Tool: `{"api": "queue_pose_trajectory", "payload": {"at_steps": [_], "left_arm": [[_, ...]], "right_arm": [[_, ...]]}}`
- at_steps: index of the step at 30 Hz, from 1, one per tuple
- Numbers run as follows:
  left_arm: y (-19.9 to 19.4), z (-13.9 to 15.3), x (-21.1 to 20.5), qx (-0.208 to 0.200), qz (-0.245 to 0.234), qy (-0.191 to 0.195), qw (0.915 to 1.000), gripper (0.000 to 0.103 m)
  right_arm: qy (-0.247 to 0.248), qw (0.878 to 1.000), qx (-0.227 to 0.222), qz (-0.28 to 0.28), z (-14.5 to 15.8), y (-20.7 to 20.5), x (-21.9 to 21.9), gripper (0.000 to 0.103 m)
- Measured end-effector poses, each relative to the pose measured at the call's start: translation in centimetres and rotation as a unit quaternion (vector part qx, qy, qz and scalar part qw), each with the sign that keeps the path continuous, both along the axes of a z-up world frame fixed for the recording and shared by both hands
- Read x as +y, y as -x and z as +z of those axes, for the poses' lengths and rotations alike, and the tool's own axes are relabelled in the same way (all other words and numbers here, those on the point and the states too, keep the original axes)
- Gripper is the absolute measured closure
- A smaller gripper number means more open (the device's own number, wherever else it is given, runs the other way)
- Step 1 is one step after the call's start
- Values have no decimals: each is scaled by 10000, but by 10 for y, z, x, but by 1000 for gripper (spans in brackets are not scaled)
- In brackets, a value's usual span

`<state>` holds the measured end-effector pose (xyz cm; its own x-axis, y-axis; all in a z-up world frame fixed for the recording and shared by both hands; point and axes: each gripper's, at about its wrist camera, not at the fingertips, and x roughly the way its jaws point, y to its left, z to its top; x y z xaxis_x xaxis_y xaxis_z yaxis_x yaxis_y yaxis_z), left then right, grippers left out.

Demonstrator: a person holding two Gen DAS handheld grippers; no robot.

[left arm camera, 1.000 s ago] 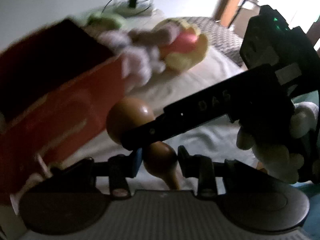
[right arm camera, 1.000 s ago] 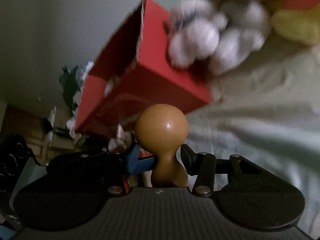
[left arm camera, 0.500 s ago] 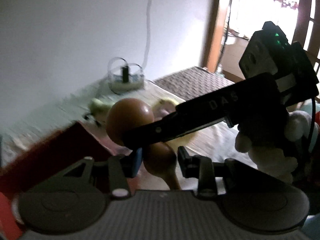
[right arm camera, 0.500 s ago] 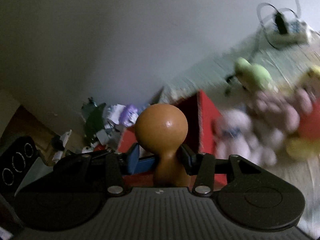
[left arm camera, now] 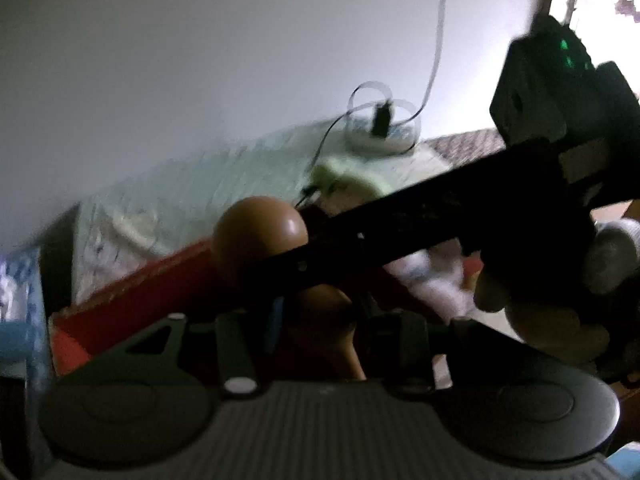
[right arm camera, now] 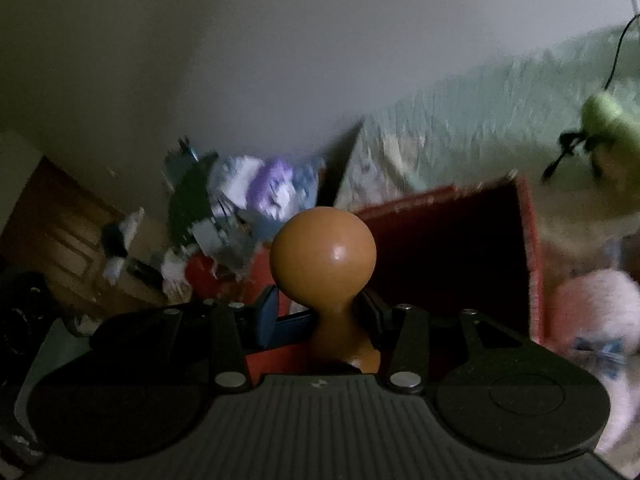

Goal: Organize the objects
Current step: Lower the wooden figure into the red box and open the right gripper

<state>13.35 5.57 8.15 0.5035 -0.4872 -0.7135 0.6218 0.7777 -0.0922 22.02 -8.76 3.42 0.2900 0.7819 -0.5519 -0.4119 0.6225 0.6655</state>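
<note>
Left wrist view: left gripper (left arm camera: 320, 312) is closed on the narrow neck of a brown wooden maraca (left arm camera: 260, 244), round head sticking up past the fingers. The right gripper's black body (left arm camera: 532, 200) crosses the frame from upper right, its long finger lying across the maraca's neck; a hand (left arm camera: 560, 304) wraps its handle at right. Behind the maraca sits a red box (left arm camera: 132, 300), open top, on a pale green bedsheet (left arm camera: 192, 184). A green plush toy (left arm camera: 348, 180) lies further back on the sheet, and a white power strip with a coiled cable (left arm camera: 380, 136) is near the wall. Something white and fluffy (left arm camera: 432, 280) shows behind the black finger, too blurred to identify.

Right wrist view: right gripper (right arm camera: 324, 316) is also clamped on the same maraca (right arm camera: 324, 256) at the neck, so both tools have it, head upright above the fingers. The left gripper's blue pad (right arm camera: 268, 316) touches the neck from the left. Red box (right arm camera: 460, 248) is just behind, dark inside. Pink plush toy (right arm camera: 592, 308) is beside the box's right wall, green plush toy (right arm camera: 608, 120) further up on the sheet. A blurred heap of clutter (right arm camera: 240, 208) lies on the floor at left.
</note>
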Motion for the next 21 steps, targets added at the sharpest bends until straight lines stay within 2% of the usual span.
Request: {"api": "queue_pose_trajectory", "payload": {"at_steps": [7,13,18,21], "left_arm": [[-23,-41,16,491,226,-404,9977,68],[-44,-69,21,821,359,-705,9935,67],[-51,-85,28,1096,468,-918,9886,63],[-51,-85,34,1108,562,-893,9882,63]], "right_arm": [[412,9976,473,283,-38,-18,38,56],[738,9935,743,444,-57,-28,63,56],[903,9887,1052,561,-72,-31,74,57],[882,9881,1139,537,-74,-31,72,58]]}}
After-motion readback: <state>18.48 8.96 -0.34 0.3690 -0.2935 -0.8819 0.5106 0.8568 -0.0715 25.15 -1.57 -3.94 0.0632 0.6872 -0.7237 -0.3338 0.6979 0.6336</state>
